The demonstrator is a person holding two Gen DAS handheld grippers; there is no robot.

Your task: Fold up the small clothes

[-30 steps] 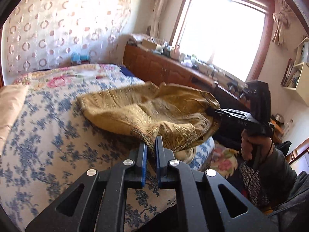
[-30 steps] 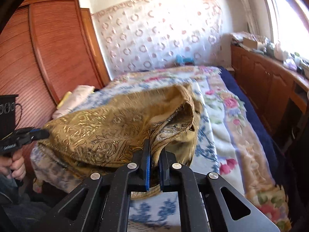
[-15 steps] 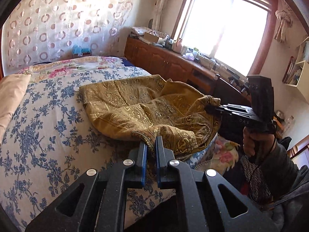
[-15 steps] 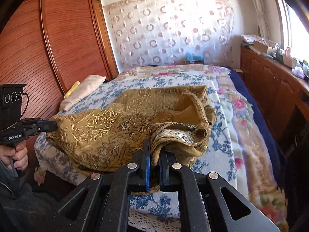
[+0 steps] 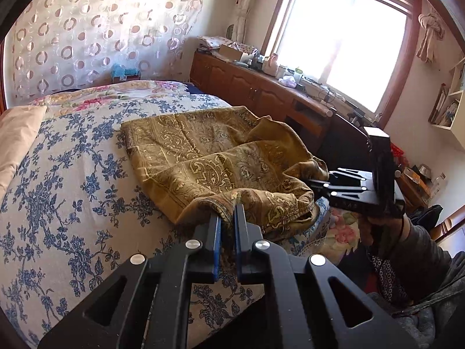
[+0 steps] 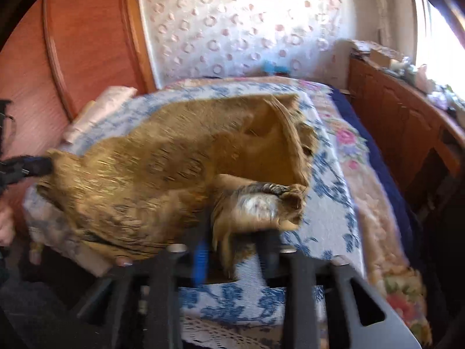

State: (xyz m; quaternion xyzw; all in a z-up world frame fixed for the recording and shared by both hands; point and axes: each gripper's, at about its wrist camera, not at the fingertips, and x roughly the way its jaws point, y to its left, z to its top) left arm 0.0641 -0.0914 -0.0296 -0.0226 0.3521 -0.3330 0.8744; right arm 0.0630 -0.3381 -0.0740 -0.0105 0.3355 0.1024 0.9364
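The left gripper [image 5: 227, 218] should keep its pinch on the near hem of the gold paisley garment [image 5: 215, 157], lying on the floral bedspread [image 5: 66, 180], until the fold settles flat. The right gripper [image 6: 235, 250], clamped half a second ago, has just been opening, with cloth still draped between its parted jaws.

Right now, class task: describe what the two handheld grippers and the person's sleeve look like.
Both the left gripper and the right gripper are matt black frames with triangular cut-outs, silver round bolts and blue-padded fingers. The right one carries a black box on top. The sleeve is dark grey.
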